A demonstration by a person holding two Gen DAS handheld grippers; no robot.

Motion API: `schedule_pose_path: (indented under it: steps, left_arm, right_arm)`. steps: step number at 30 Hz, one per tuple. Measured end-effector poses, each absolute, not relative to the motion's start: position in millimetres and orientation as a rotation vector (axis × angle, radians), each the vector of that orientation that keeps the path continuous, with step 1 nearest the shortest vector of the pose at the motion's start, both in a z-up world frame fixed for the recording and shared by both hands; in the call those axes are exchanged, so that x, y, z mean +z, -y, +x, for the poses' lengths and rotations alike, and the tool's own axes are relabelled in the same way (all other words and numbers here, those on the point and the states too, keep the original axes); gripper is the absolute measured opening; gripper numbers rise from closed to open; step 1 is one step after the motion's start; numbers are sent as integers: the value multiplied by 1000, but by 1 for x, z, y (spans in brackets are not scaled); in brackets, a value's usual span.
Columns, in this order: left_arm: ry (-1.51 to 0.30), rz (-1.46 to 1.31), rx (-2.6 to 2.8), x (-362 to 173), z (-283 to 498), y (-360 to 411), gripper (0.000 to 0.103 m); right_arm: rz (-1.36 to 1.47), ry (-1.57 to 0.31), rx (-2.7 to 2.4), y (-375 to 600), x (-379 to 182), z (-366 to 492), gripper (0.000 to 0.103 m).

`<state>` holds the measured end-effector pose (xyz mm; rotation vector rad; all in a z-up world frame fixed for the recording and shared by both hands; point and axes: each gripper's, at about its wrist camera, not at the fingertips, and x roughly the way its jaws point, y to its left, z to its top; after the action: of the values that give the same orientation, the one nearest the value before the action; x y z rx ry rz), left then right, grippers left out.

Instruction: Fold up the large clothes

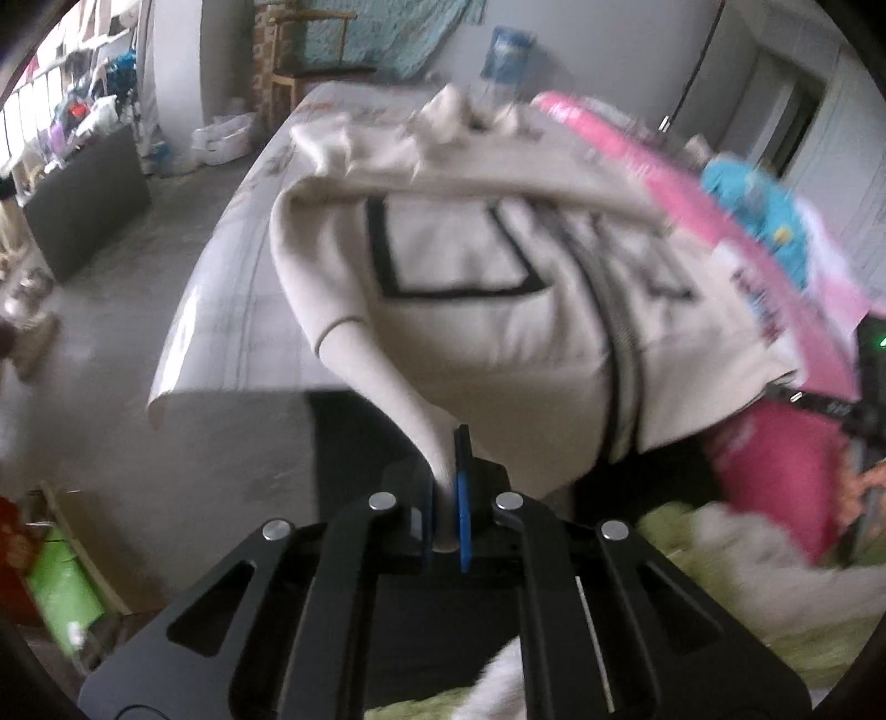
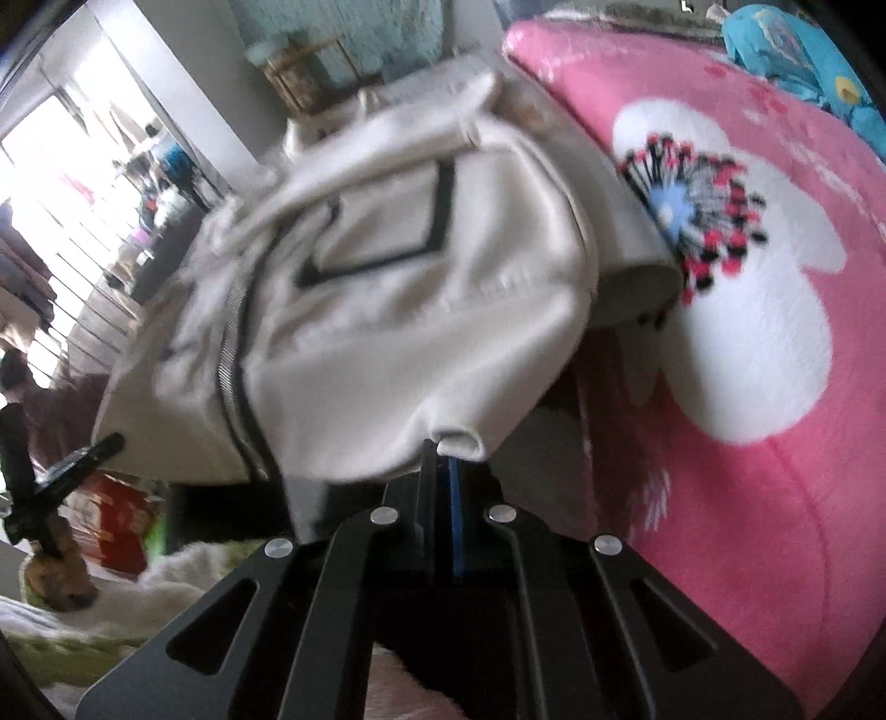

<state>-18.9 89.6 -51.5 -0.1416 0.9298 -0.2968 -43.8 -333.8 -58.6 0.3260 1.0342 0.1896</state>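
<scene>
Between both grippers hangs a cream zip-up jacket, lifted off the bed w/ each side pinched near its hem. Left gripper: jaws clenched on a narrow twist of the cream fabric, cloth squeezed btwn the dark finger and the blue-edged one. Right gripper: jaws clamped tight on a small rolled fold at the jacket's lower edge, fabric poking out just above the fingertips.

Jacket details: black rectangular outline on each front panel, metal zipper running down the centre, sleeve cuff w/ a dark line visible in left wrist view. Garment bulges toward the cams, blurry in both views.

Behind the jacket on the right side lies a pink blanket w/ a big white flower print, dark-and-red stamens at its middle; jacket's far edge overlaps it. A blue cloth item sits at the blanket's far end. Left of the jacket, a pale bedsheet drapes over the bed edge, grey floor beyond. Light green fuzzy fabric lies below the left gripper. Bright window w/ bars shows far left in right wrist view; cluttered shelves along the wall, too blurred to ID.
</scene>
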Motion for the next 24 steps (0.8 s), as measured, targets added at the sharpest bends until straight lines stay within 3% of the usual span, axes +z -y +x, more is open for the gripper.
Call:
schedule_pose_path:
  steps: [15,24]
  left_arm:
    - [-857,-539,-434,-28,61,-120,6]
    - [-834,-627,-381,-36,113,-142,6]
  right_arm:
    - [458,-850,281,333,-4,19,4]
    - [504,-794,282,339,0,82,4]
